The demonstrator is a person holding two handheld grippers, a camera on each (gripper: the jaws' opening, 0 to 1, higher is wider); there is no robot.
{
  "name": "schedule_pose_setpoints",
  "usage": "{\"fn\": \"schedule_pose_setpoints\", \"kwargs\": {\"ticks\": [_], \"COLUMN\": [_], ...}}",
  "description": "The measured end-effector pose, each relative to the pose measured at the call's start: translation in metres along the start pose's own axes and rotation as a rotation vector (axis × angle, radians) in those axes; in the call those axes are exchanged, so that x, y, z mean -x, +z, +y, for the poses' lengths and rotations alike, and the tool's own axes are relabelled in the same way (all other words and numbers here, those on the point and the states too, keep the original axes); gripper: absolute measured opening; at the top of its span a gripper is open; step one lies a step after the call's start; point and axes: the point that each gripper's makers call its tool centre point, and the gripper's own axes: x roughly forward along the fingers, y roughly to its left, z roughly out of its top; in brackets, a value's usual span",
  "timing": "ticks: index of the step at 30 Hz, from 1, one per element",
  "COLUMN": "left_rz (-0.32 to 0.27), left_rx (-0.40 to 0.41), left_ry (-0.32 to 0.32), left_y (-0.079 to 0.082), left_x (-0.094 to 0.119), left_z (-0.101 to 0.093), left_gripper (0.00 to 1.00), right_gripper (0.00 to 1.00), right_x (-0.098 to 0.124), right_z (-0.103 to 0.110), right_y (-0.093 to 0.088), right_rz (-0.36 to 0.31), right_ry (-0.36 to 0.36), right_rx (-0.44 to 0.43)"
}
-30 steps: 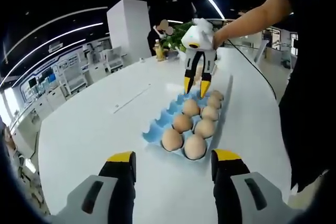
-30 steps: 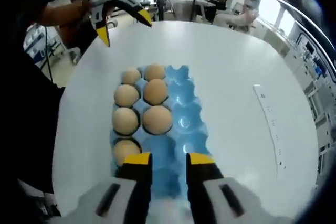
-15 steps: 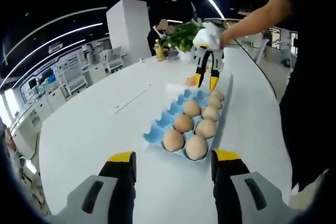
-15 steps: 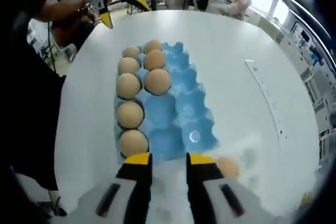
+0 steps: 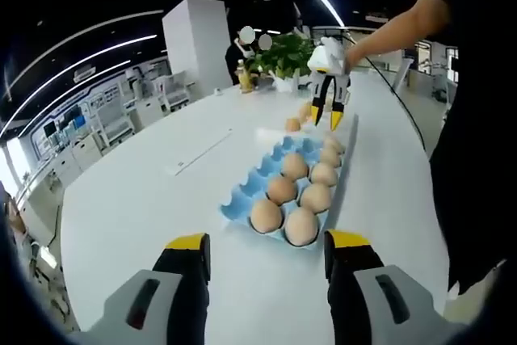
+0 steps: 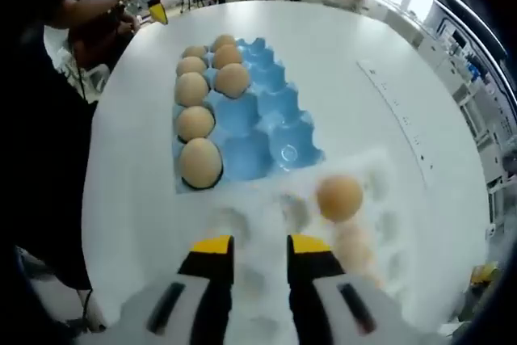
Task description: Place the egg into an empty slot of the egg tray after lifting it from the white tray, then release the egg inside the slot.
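The blue egg tray [image 5: 249, 190] [image 6: 279, 111] lies on the white table, with several eggs in its right-hand rows and its left column bare. Beyond it is the white tray [image 6: 380, 179], which holds a brown egg [image 6: 339, 197] [image 5: 292, 124] and a second egg [image 6: 352, 245]. My right gripper [image 6: 258, 246] [image 5: 326, 117] hovers open over the white tray's near edge with nothing between its fingers. The brown egg is ahead of it and to the right. At the blue tray's other end, my left gripper [image 5: 266, 241] [image 6: 182, 2] stays open and empty above the table.
A thin white strip [image 5: 198, 153] [image 6: 396, 111] lies on the table beside the trays. A potted plant [image 5: 283, 58] and a yellow bottle [image 5: 242, 77] stand at the far end. A person's arm [image 5: 388, 30] reaches in from the right, with the table's edge running under it.
My right gripper has moved back from over the blue tray's far end to the white tray, so the loose eggs have come into its view. My left gripper has stayed still.
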Motion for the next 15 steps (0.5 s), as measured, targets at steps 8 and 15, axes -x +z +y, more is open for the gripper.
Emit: {"fn": "schedule_pose_setpoints", "kwargs": {"ticks": [8,15], "left_rz": [0.003,0.006], "left_rx": [-0.001,-0.004], "left_ry": [-0.006,-0.011], "left_y": [0.000,0.001], "left_x": [-0.002,-0.004], "left_z": [-0.002,-0.004], "left_gripper": [0.57,0.57], "right_gripper": [0.26,0.26], "right_x": [0.008,0.014], "right_z": [-0.003,-0.006], "right_y": [-0.018,-0.031], "right_rz": [0.008,0.020], "right_ry": [-0.019,-0.035], "right_rx": [-0.039,-0.064]}}
